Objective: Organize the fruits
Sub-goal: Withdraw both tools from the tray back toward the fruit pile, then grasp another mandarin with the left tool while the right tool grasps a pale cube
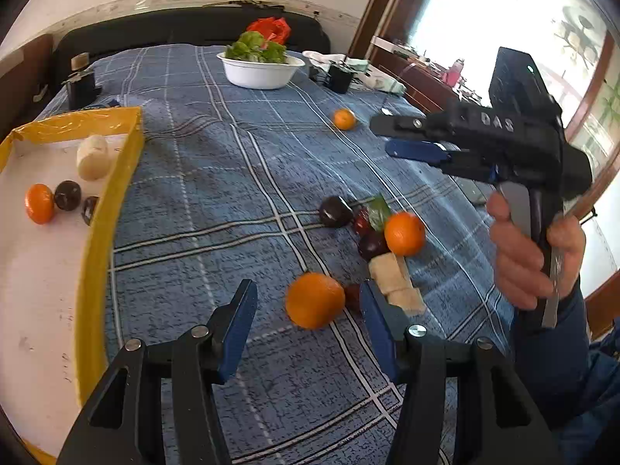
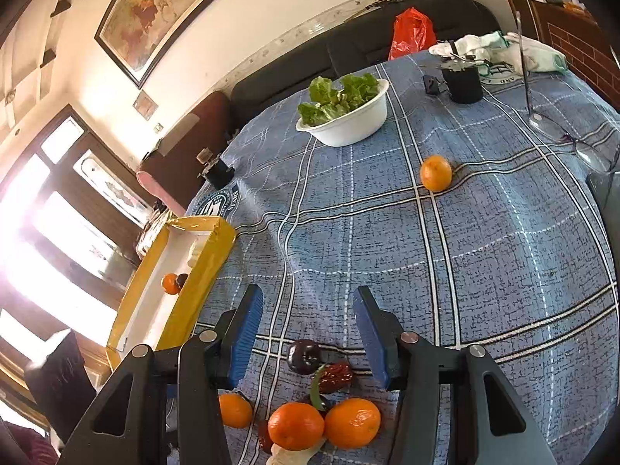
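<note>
White bowl (image 2: 350,126) of green lettuce (image 2: 339,95) sits at far end of blue plaid tablecloth (image 2: 503,255). Black cup (image 2: 463,83) to its right, beside crumpled white cloth (image 2: 500,48). Red plastic bag (image 2: 412,33) on dark sofa (image 2: 348,48) behind.

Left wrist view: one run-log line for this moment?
left gripper: open, empty, near orange | right gripper: open, empty | yellow tray: some fruit in | fruit cluster: on cloth

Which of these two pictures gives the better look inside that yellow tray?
The left wrist view. There the yellow tray is near and open to the camera, showing an orange, dark fruits and a pale chunk. The right wrist view shows it small, far off, its wall hiding most contents.
</note>
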Demonstrator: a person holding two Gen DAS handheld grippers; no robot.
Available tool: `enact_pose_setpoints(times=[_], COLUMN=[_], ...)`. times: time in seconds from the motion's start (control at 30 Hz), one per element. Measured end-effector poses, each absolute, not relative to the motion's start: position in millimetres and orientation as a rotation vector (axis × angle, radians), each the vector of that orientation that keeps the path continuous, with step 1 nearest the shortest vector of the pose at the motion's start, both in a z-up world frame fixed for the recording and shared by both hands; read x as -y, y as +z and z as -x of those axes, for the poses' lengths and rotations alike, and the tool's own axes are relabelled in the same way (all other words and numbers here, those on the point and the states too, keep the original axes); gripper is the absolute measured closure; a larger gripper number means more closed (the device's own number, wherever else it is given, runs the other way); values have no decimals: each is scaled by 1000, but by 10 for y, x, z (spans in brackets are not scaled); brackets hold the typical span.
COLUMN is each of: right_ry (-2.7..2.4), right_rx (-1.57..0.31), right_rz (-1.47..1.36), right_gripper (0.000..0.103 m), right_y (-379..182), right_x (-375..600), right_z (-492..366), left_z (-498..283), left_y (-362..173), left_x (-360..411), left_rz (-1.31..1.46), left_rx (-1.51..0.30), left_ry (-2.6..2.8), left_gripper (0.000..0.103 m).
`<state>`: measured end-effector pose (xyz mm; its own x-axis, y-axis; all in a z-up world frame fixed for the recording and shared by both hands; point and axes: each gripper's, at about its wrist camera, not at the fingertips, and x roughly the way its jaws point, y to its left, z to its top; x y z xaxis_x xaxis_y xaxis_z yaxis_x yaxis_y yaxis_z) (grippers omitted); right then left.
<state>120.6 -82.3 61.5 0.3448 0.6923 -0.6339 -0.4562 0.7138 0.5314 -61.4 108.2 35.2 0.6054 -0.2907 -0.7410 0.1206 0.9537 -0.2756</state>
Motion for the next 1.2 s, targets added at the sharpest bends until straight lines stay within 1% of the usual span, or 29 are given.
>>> enact_pose_setpoints(times=[0.13,0.17,0.33,0.5,0.6,0.7,0.87,0.97,1.07,1.13,1.17,1.2], right_ry=[756,756,760,778,816,838,872,866,848,843,844,860], right_rx=[-970,-972,-974,-964,-953,-929,-967,-952,-945,-948,-947,-951], right_rz=[-299,-303,-302,-308,-276,-158,52,183,230,238,239,239], right_gripper=[50,50,50,50,50,50,50,50,50,55,66,74], right_y=[572,560,560,630,690,696,468,346,281,251,239,230], right_x=[854,862,860,913,973,1041,999,855,729,673,647,624], right_z=[-1229,-1232,-1220,-1120,-912,-562,-78,81,82,50,47,60], left_z=[586,574,490,394,377,371,368,370,377,381,381,378], left_y=[300,282,204,136,129,117,109,109,113,112,112,114], left_x=[-1003,-989,-969,-1021,-1047,-1104,-1139,-1148,-1151,-1158,-1163,-1164], left_rz=[192,188,206,270,285,313,336,342,342,344,346,347], left_rx=[-901,-905,-918,-919,-908,-900,-901,-902,-901,-903,-903,-903], left_ry=[-252,-253,-257,-278,-265,-256,-261,-264,-264,-265,-265,-265], left_gripper=[50,54,67,67,67,67,67,67,67,67,67,67])
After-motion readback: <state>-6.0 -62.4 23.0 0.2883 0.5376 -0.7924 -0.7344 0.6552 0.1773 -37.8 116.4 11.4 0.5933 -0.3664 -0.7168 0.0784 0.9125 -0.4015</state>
